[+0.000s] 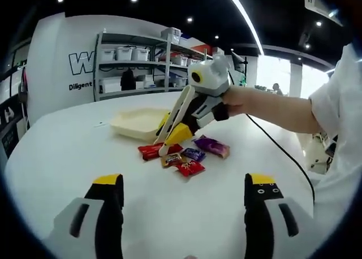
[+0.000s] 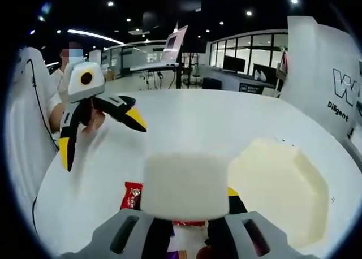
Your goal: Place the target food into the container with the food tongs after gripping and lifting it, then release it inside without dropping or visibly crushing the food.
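Right tool [image 1: 169, 136] clamped on cream food tongs [image 1: 176, 113], tips down at red snack packet [image 1: 153, 150]; left tool [image 1: 184, 195] spread wide, beside tray [image 1: 138, 123] on bench [image 1: 68, 151].

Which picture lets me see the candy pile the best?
The left gripper view. There the candies lie in plain sight on the white table, beside the tray, with the tongs held by the right gripper reaching down to them. In the right gripper view the tongs' blurry handle hides most of them; a red wrapper peeks out.
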The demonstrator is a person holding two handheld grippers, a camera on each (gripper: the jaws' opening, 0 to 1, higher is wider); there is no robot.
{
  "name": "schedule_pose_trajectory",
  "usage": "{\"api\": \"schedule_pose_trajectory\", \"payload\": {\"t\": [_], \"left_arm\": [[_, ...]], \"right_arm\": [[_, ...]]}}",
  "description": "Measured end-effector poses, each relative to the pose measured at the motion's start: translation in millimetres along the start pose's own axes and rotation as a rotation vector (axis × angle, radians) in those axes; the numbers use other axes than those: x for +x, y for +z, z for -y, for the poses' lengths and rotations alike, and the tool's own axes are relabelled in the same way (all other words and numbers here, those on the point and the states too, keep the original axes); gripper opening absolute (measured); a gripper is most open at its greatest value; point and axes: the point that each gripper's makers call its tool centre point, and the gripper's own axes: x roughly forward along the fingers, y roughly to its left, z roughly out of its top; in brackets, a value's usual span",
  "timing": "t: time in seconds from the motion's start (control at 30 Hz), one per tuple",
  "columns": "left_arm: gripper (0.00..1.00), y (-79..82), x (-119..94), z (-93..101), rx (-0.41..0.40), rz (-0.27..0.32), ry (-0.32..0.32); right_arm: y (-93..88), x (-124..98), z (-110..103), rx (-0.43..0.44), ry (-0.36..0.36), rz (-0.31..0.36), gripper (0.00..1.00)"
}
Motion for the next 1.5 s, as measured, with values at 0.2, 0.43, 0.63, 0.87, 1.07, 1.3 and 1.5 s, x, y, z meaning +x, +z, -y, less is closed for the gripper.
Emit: {"api": "schedule_pose_trajectory", "payload": {"t": [0.2,0.43,0.63,0.87,1.07,1.3,1.5], "left_arm": [[0.85,-1.6,1,0.3,-0.001,-0.004,-0.001],[0.85,-2.3,1,0.2,0.0,-0.006,0.0],[0.84,-2.6,1,0.4,-0.001,-0.006,-0.001],[0.84,-2.5,1,1.7,0.001,-0.004,-0.003],[0.84,-2.2,1,1.5,0.0,-0.003,-0.003],[0.84,-2.3,1,1.6,0.001,-0.003,-0.003],[0.84,-2.0,2,2.8,0.001,-0.003,-0.005]], "right_arm": [[1.6,-1,-3,-0.025,0.013,-0.008,0.16],[4.8,-5,-4,-0.029,0.014,-0.009,0.15],[7.0,-10,-8,-0.046,0.027,-0.013,0.15],[11.8,-18,-11,-0.056,0.031,-0.008,0.15],[23.2,-28,-9,-0.072,0.022,0.009,0.15],[31.4,-39,1,-0.085,0.002,0.012,0.15],[31.4,-46,15,-0.088,-0.011,0.002,0.15]]}}
